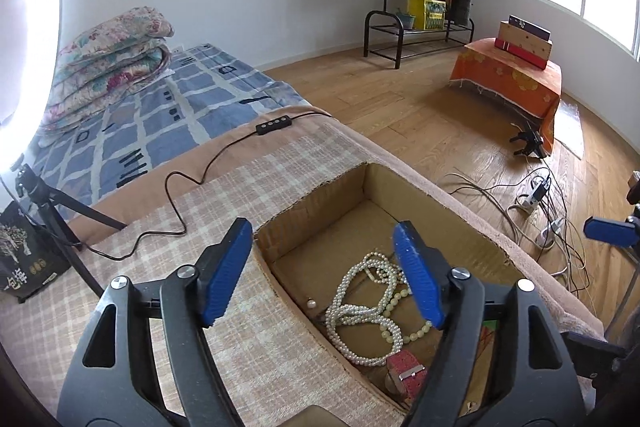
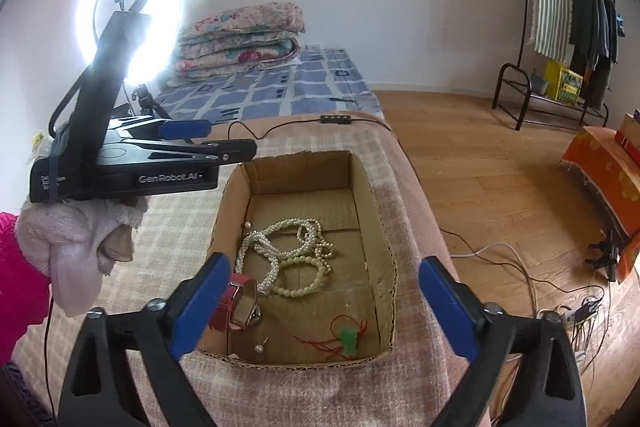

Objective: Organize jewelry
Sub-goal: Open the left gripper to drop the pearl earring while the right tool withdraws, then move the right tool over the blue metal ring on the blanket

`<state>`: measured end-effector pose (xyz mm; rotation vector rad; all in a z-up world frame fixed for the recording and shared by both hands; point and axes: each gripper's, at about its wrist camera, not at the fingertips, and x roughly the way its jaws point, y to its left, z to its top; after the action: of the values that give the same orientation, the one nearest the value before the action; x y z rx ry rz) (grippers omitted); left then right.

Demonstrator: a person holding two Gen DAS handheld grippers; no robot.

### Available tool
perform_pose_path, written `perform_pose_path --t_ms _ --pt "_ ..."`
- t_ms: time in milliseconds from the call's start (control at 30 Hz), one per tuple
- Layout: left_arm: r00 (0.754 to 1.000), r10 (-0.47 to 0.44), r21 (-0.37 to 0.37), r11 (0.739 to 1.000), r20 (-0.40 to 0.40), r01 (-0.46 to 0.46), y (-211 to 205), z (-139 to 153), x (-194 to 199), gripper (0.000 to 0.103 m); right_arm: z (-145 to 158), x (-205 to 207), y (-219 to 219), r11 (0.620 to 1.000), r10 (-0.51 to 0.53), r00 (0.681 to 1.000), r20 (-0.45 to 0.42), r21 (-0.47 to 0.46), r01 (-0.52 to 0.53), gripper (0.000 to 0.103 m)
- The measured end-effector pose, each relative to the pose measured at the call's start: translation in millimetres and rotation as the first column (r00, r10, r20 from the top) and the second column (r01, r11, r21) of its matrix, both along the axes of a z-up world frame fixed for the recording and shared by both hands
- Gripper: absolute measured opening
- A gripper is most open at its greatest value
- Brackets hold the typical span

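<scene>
1. Left wrist view: checked beige cloth [image 1: 224,311] covers the surface at the foot of a bed with a blue grid sheet [image 1: 160,115]; a cardboard box [image 1: 332,195] sits sunk into the cloth.
2. Inside the box lies a tangled white pearl necklace [image 1: 360,311], with a cream bead bracelet [image 1: 404,337] touching it and a red watch strap [image 1: 406,371] just below.
3. The left gripper [image 1: 326,277] hangs over the box's near-left corner, its jaws spread apart with nothing between the blue pads.
4. Right wrist view: a ring light [image 2: 132,11] glares against the white wall, and a wooden floor [image 2: 480,167] runs to the right.
5. The same box [image 2: 376,227] holds the pearl necklace [image 2: 276,243], the cream bracelet [image 2: 308,275], the red watch [image 2: 240,303], a loose pearl stud [image 2: 259,348] and a green pendant on red cord [image 2: 347,341].
6. The right gripper [image 2: 324,301] hovers above the box's near end, jaws released wide and empty; the watch lies just beside its left pad.
7. A gloved hand [image 2: 80,251] holds the left gripper at the upper left.
</scene>
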<state>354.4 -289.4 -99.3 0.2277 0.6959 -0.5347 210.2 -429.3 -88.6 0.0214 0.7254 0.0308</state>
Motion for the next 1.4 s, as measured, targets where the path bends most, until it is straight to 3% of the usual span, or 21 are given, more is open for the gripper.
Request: perform_pose_path --t_ms 367,667,1067,1400 --pt "0.999 0.018 0.009 1.000 0.027 -0.019 23.7 20.6 -18.9 0.080 11.3 -6.3 15.0 0.999 -0.011 1.000 0.013 -0.036 0.011 0.103" --pt "0.995 0.086 -0.012 0.996 0.048 -0.086 77.8 45.6 -38.0 0.081 28.0 -10.7 34.3 0.999 -0.005 0.999 0.035 -0.031 0.006 0.103" --pt "0.970 0.241 -0.024 0.970 0.012 -0.241 195.6 63.5 -79.5 0.081 44.8 8.1 75.2 0.996 0.050 0.998 0.039 0.074 -0.053 0.103" --pt "0.914 0.401 -0.009 0.915 -0.057 -0.402 307.9 45.7 -127.0 0.081 28.9 38.0 133.3 0.980 0.147 0.989 -0.028 0.137 -0.141 0.099"
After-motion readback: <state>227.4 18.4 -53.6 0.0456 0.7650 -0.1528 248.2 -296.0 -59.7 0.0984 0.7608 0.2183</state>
